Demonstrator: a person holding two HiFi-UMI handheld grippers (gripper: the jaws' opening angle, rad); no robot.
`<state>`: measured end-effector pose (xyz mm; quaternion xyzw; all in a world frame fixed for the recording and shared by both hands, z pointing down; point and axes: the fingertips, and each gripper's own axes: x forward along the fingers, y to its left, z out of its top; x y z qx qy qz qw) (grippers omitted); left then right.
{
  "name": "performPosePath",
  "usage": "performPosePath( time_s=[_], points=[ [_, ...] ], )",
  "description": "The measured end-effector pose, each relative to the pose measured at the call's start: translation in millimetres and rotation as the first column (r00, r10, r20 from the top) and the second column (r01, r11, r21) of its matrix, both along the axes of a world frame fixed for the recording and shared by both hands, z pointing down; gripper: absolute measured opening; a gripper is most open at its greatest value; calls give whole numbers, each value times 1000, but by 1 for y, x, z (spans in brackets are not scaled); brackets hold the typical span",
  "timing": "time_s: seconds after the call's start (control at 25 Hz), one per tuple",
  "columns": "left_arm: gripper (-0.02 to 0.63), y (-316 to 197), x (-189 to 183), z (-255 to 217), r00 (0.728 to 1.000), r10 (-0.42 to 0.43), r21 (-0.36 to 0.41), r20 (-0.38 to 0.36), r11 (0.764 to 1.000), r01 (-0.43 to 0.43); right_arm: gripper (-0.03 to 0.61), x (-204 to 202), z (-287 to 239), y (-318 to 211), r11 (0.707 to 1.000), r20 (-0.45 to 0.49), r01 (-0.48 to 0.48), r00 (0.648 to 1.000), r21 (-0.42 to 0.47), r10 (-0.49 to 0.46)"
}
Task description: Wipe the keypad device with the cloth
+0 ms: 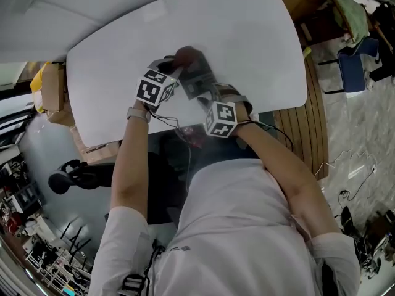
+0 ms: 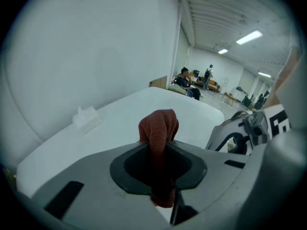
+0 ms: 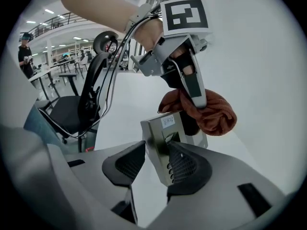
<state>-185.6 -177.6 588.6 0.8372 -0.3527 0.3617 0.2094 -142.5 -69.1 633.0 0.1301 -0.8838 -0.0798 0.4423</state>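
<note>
Fingers of left gripper (image 2: 159, 146) pinch fuzzy rust-red cloth (image 2: 159, 126); right gripper (image 3: 156, 150) fingers clamp boxy grey metal keypad device (image 3: 160, 131).

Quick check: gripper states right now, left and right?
Left gripper: jaws closed on the reddish-brown terry cloth.
Right gripper: jaws closed on the grey metal box-shaped keypad device.

The cloth (image 2: 158, 128) was rust-red. The device (image 3: 160, 150) was dull silver-grey with a small white label (image 3: 168, 121). The table (image 1: 247, 42) was plain white. The left cube (image 1: 154, 90) and right cube (image 1: 221, 119) bore black-and-white square markers. The jaws were grey with black pads (image 3: 128, 161).
</note>
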Motion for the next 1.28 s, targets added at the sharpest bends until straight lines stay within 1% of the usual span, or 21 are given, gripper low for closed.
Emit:
performPosePath(
  time_s=[0.12,0.2,0.4,0.56,0.68,0.88,0.96,1.04,1.08,1.12,1.16,1.24,1.28],
  points=[
    [69,9,-3,1,997,-52,-41,-58,998,49,160,6,1,3,999,0,32,999,-2,-32],
    [67,18,-4,1,994,-71,-67,-81,996,66,160,9,0,10,997,5,69,998,-17,-69],
    [67,43,4,2,996,-60,-88,-61,995,55,161,22,0,27,988,41,136,990,-69,-134],
    [66,59,12,2,995,-82,-118,-53,990,76,161,35,0,38,978,34,189,982,-86,-186],
    [66,67,16,2,988,-139,-122,-64,984,131,161,43,0,42,973,28,212,977,-93,-210],
    [66,74,18,1,966,-246,-88,-78,967,239,161,52,0,43,960,11,259,966,-105,-259],
    [67,77,19,0,954,-288,-83,-89,956,281,161,56,-1,43,955,4,275,961,-109,-276],
    [67,80,20,-1,931,-344,-94,-121,938,334,161,61,-1,44,952,1,285,958,-110,-286],
    [66,81,20,-1,911,-384,-103,-147,922,372,161,63,-1,44,952,0,285,958,-111,-287],
    [66,81,19,-2,883,-434,-114,-179,900,420,161,66,-1,43,953,-1,280,960,-115,-282],
    [67,81,19,-3,846,-489,-127,-214,872,473,161,69,0,41,957,-1,264,964,-121,-266],
    [66,82,17,-3,765,-583,-151,-273,812,564,181,80,1,31,970,9,190,982,-152,-191],
    [66,82,17,-3,733,-615,-158,-292,787,597,188,87,1,26,972,33,143,990,-184,-140]
  ],
)
